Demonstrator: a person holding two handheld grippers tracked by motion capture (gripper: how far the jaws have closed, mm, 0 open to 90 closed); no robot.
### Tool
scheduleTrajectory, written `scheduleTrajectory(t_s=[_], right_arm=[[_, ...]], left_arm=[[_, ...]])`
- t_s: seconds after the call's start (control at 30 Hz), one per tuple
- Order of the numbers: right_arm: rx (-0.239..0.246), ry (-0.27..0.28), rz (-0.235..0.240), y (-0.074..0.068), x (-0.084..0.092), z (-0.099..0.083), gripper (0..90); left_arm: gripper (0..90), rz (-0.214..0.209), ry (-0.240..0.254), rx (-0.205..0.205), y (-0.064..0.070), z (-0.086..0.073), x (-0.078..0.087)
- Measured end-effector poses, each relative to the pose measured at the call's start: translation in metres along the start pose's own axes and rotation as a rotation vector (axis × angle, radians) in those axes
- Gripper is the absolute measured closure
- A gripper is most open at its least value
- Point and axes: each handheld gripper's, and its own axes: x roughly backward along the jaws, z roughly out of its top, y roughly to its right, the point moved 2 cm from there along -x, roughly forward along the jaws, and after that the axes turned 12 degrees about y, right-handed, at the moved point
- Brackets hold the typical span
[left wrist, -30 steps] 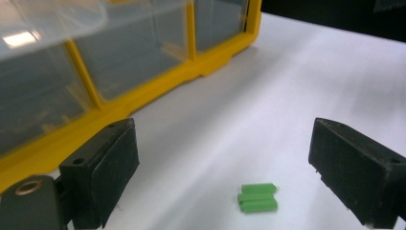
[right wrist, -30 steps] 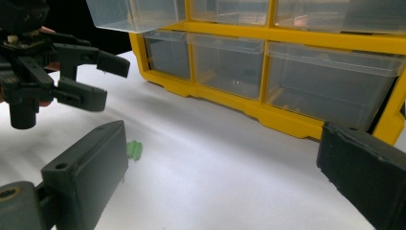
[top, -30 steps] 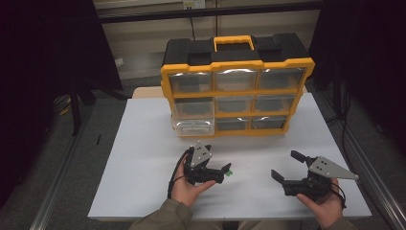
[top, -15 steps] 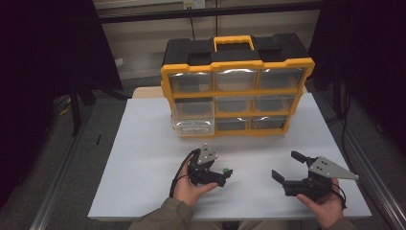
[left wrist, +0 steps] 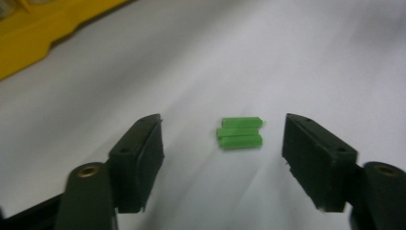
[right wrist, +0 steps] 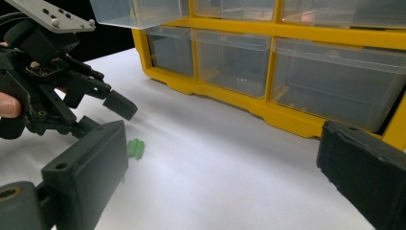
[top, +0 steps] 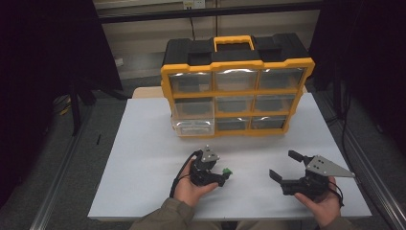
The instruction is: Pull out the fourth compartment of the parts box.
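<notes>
My left hand-held gripper [left wrist: 222, 158], jaws apart and just closing, straddles the tiny, light, rigid green connector [left wrist: 240, 133] near the bench's [top: 143, 158] front edge, to be pinched across its long sides.

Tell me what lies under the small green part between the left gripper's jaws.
The green part lies on the bare white table, between the left gripper's jaws, which have just been closing and don't touch it. Its underside is hidden.
</notes>
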Motion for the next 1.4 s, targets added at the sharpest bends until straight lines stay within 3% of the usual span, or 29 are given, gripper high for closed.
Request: scheduleTrajectory(t_s=[0.1, 0.17, 0.2, 0.37, 0.5, 0.63, 0.67, 0.77, 0.8, 1.03, 1.1, 1.23, 1.4], right_arm=[[-0.004, -0.001, 0.002, -0.001, 0.000, 0.000, 3.5], [0.000, 0.000, -0.003, -0.001, 0.001, 0.001, 3.5], [0.004, -0.001, -0.002, -0.001, 0.001, 0.001, 3.5], [0.007, 0.004, -0.002, -0.003, 0.000, 0.002, 3.5], [-0.002, 0.000, -0.004, -0.003, 0.000, 0.002, 3.5], [0.009, -0.004, -0.003, -0.001, 0.001, 0.001, 3.5], [0.007, -0.002, -0.004, -0.002, 0.001, 0.001, 3.5], [0.006, 0.004, -0.006, -0.002, 0.002, 0.002, 3.5], [0.005, 0.003, -0.006, -0.001, 0.002, 0.002, 3.5], [0.009, 0.002, -0.008, -0.001, 0.002, 0.001, 3.6], [0.011, 0.002, -0.011, -0.001, 0.002, 0.002, 3.6], [0.005, -0.001, -0.022, -0.002, 0.004, 0.002, 3.6], [0.005, -0.003, -0.026, -0.002, 0.004, 0.002, 3.6]], left_arm=[[35.5, 0.006, -0.031, -0.020, 0.002, 0.002, 0.000], [37.9, 0.000, -0.015, -0.008, 0.004, 0.003, -0.003], [38.0, -0.002, -0.049, -0.022, 0.004, 0.004, -0.002], [43.1, 0.028, -0.070, -0.028, 0.005, 0.005, -0.005], [45.6, 0.031, -0.074, 0.005, 0.004, 0.005, -0.005], [48.4, 0.034, -0.066, 0.003, 0.006, 0.006, -0.007], [48.6, 0.047, -0.075, 0.000, 0.008, 0.007, -0.008], [50.7, 0.019, -0.109, 0.009, 0.009, 0.007, -0.010], [51.6, 0.050, -0.084, 0.006, 0.010, 0.005, -0.013], [52.9, 0.057, -0.091, -0.009, 0.011, 0.004, -0.015], [58.9, 0.067, -0.084, -0.023, 0.011, 0.004, -0.015], [65.0, 0.061, -0.097, -0.023, 0.010, 0.004, -0.013], [65.2, 0.054, -0.102, -0.025, 0.010, 0.004, -0.012]])
